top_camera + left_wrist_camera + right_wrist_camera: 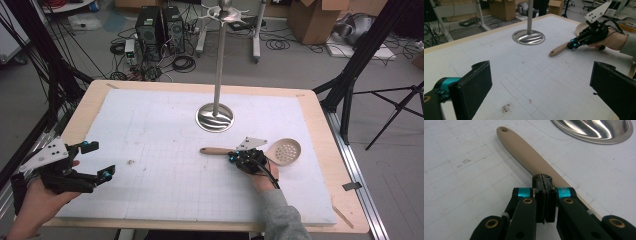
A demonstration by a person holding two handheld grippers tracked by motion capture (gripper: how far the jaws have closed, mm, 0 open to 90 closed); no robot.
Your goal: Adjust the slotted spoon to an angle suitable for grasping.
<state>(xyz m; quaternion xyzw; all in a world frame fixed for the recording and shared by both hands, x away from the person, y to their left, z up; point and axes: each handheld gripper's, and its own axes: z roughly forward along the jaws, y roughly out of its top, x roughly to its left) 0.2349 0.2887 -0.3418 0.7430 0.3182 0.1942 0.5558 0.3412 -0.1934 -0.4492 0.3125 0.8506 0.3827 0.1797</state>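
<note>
A beige slotted spoon (285,151) lies flat on the white mat, its wooden handle (524,152) pointing left toward the table's middle. My right gripper (233,158) sits directly over the handle's middle. In the right gripper view, my right gripper (544,180) has its jaws pressed together with nothing between them, and the handle runs underneath. My left gripper (98,160) hovers at the mat's left edge, wide open and empty. In the left gripper view, my left gripper (541,82) faces the spoon handle (559,49) and my right gripper (571,45) across the mat.
A metal utensil stand with a round shiny base (215,118) and a tall pole (220,55) rises behind the spoon. A small dark smudge (131,162) marks the mat. The wooden table rim (330,145) borders the mat; tripods and cables stand beyond it.
</note>
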